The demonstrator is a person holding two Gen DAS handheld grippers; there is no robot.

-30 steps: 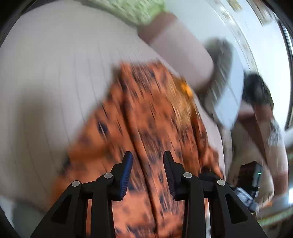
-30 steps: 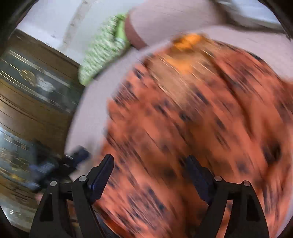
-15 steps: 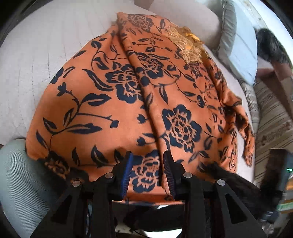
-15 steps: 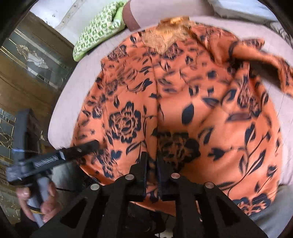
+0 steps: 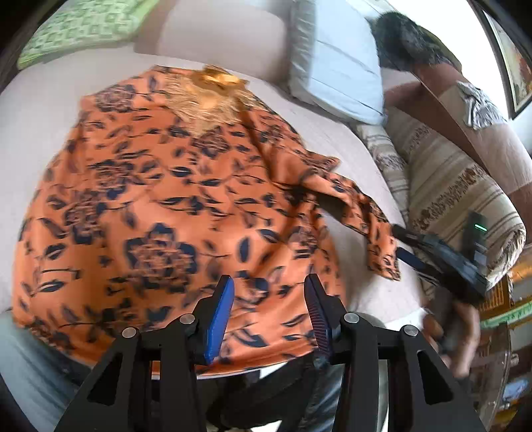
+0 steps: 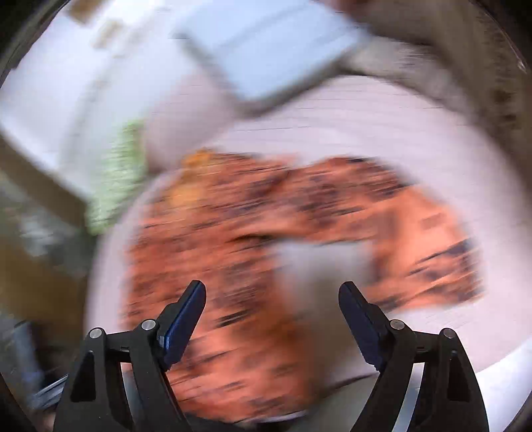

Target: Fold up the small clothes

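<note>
An orange garment with a dark floral print (image 5: 173, 206) lies spread on a pale cushion, its fringed neck at the far end and one sleeve (image 5: 359, 212) stretched to the right. My left gripper (image 5: 269, 299) is open and empty above the near hem. My right gripper (image 6: 272, 305) is open and empty over the same garment (image 6: 232, 259), which is badly blurred in the right wrist view. The right gripper also shows in the left wrist view (image 5: 442, 262), just beyond the sleeve's end.
The pale cushion (image 5: 43, 119) carries the garment. A green patterned pillow (image 5: 83, 23) sits at the far left and a light blue pillow (image 5: 342, 69) at the far right. A striped bolster (image 5: 449, 186) lies on the right.
Both grippers have opened: the right was shut at the hem half a second ago, the left was narrower. The right gripper has swung right toward the sleeve, blurring its view.
</note>
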